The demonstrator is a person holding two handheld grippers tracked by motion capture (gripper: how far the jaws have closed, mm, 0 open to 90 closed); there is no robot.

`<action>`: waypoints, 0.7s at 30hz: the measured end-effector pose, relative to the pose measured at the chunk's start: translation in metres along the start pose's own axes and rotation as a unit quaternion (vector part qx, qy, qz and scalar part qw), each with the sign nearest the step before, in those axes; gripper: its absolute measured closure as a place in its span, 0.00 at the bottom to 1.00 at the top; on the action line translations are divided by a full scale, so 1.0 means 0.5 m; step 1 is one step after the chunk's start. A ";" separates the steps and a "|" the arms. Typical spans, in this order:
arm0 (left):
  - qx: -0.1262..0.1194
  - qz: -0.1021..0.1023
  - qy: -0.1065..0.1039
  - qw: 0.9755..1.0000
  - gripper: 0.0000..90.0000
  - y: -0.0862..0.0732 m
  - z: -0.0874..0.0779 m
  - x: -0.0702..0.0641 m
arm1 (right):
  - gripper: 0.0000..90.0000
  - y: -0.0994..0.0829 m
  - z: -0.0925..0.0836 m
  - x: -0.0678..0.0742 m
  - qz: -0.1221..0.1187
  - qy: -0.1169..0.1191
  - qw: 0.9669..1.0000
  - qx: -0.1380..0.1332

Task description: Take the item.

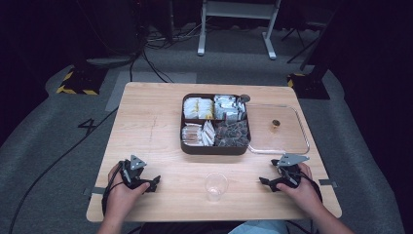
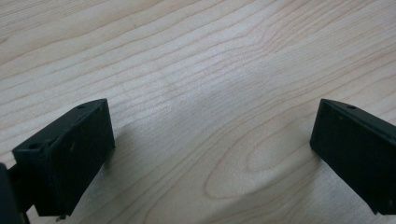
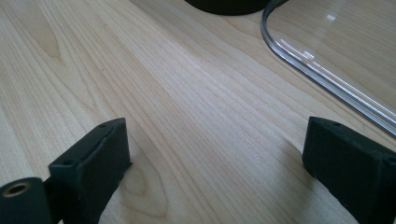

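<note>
**Here, both grippers rest wide apart on the counter**

Nearest, the left gripper (image 1: 155, 183) and right gripper (image 1: 263, 181) lie on the counter (image 1: 146, 126), jaws spread, nothing between them. Between them stands a clear cup (image 1: 215, 186). Farther off sit the compartment tray (image 1: 214, 147) and clear lid (image 1: 303, 131).

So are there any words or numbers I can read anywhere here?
"4": marked in black on the grey floor, left of the table.
Packets in the dark compartment box: any print is too small and blurred to read.
</note>
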State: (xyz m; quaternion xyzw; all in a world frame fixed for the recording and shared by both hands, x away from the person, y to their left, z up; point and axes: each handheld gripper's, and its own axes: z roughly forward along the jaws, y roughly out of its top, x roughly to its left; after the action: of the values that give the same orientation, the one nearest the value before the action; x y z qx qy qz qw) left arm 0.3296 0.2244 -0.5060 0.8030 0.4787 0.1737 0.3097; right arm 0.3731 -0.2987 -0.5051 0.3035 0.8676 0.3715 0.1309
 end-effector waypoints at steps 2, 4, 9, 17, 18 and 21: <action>0.000 -0.003 0.002 1.000 0.00 0.000 0.000 -0.003 | 0.08 0.000 0.000 0.000 0.000 0.000 1.000 0.000; 0.001 -0.001 -0.001 1.000 0.00 0.001 0.001 -0.010 | 0.08 0.000 0.000 0.000 0.000 0.000 1.000 0.000; 0.000 -0.007 0.004 1.000 0.19 0.013 -0.004 -0.029 | 0.10 -0.001 -0.001 0.002 -0.002 -0.003 1.000 -0.002; -0.016 0.014 -0.012 1.000 0.37 0.054 -0.036 -0.067 | 0.13 -0.003 -0.004 0.004 -0.005 0.004 1.000 -0.005; -0.024 0.013 -0.011 1.000 0.37 0.067 -0.045 -0.078 | 0.14 -0.003 -0.004 0.004 -0.005 0.004 1.000 -0.006; -0.024 0.017 -0.009 1.000 0.36 0.087 -0.058 -0.097 | 0.15 -0.004 -0.005 0.006 -0.005 0.004 1.000 -0.006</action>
State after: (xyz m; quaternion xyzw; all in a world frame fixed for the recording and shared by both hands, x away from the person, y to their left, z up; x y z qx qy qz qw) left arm 0.3185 0.1763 -0.4544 0.8050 0.4579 0.1834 0.3297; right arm 0.3688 -0.2996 -0.5047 0.2973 0.8670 0.3776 0.1315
